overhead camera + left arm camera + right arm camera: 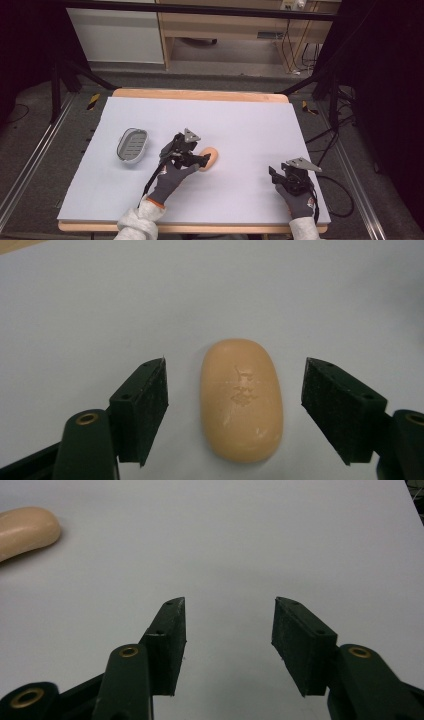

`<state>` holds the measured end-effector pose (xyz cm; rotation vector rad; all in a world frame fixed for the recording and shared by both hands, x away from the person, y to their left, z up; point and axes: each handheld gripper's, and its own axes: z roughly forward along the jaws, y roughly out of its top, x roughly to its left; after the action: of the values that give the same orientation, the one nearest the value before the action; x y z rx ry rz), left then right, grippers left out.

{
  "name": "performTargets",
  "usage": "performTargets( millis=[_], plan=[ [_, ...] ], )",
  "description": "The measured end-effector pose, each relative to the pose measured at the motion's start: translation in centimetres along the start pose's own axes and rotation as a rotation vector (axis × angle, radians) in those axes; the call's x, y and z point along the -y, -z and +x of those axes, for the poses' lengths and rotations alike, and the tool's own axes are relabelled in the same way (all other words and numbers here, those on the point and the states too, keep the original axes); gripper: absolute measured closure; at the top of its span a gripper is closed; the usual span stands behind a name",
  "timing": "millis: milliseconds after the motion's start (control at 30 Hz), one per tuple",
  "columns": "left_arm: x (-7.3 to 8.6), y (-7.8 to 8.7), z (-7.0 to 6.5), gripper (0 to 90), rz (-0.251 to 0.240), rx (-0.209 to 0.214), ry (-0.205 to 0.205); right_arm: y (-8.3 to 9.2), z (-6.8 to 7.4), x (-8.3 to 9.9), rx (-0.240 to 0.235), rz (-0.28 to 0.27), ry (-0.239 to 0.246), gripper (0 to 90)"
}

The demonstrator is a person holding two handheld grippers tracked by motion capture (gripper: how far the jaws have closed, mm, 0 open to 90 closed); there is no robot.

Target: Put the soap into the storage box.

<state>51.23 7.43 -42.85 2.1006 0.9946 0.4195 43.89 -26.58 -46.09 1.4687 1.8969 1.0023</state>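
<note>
A person stands at the near edge of a bench covered with a pale sheet, holding black tongs in each gloved hand. A peach-coloured oval bar of soap lies flat on the sheet near the middle of the bench. The left tongs are spread wide around the soap, one jaw on each side of it, with clear gaps so that neither pad touches it. To the left of the soap, a little apart, sits a grey oval soap dish with a ribbed floor. The right tongs rest over bare sheet at the near right of the bench, well apart from the soap, their jaws partly open with nothing between them
</note>
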Motion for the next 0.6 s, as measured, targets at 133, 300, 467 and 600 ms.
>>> performTargets(
  millis=[133, 300, 467, 600],
  plan=[
    [0.1, -0.8, -0.3, 25.1, 0.02, 0.003, -0.007, 0.1, 0.0, 0.0, -0.006, -0.001, -0.009, 47.3],
    [0.3, -1.7, -0.5, 24.1, 0.049, 0.009, -0.015, 0.0, 0.0, 0.0, -0.007, 0.001, -0.005, 47.0],
    [0.5, -2.3, -0.6, 23.5, 0.064, 0.012, -0.013, 0.0, 0.0, 0.0, -0.013, 0.005, -0.011, 46.7],
    [0.6, -2.8, -0.6, 23.2, 0.074, 0.013, -0.01, -0.1, 0.0, 0.0, -0.011, 0.004, -0.003, 47.2]
  ],
)
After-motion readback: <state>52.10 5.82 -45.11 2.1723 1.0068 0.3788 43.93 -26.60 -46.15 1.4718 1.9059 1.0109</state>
